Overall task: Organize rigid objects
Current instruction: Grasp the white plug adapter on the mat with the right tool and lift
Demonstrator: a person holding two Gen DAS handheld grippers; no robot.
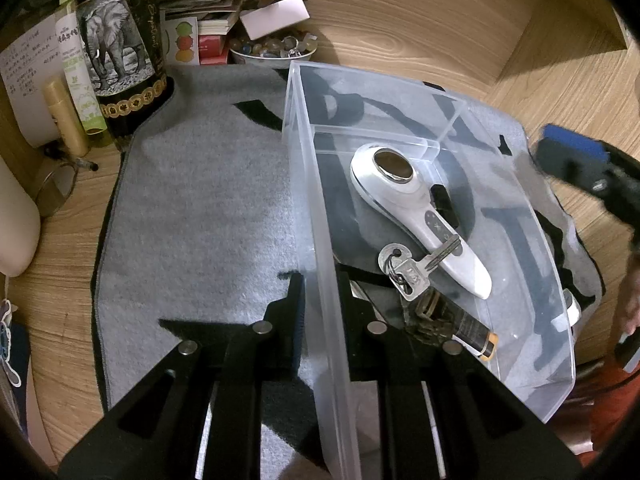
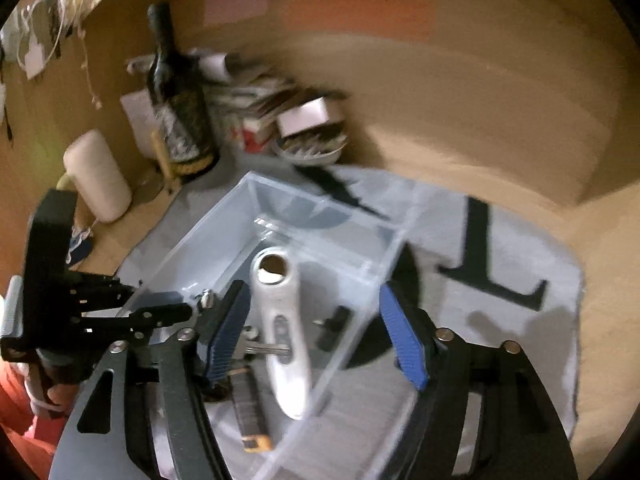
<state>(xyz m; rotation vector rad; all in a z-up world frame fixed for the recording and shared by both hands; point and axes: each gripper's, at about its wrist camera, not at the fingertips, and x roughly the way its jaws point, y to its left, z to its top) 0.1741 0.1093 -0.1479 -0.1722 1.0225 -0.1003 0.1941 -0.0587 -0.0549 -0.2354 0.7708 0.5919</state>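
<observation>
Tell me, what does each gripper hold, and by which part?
The left gripper clamps the clear box by its near side wall. The right gripper holds nothing.

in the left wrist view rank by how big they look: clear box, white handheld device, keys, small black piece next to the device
1. clear box
2. white handheld device
3. keys
4. small black piece

The keys lie nearer the camera, which may flatter them.

Your left wrist view: close above clear bin [image 1: 316,240] wall, facing steeply down and toward wooden back wall; your right wrist view: from bin's [image 2: 280,208] opposite side, slightly farther back, angled down, blurred; both share bin, grey mat [image 1: 200,200], bottle [image 1: 116,56].
</observation>
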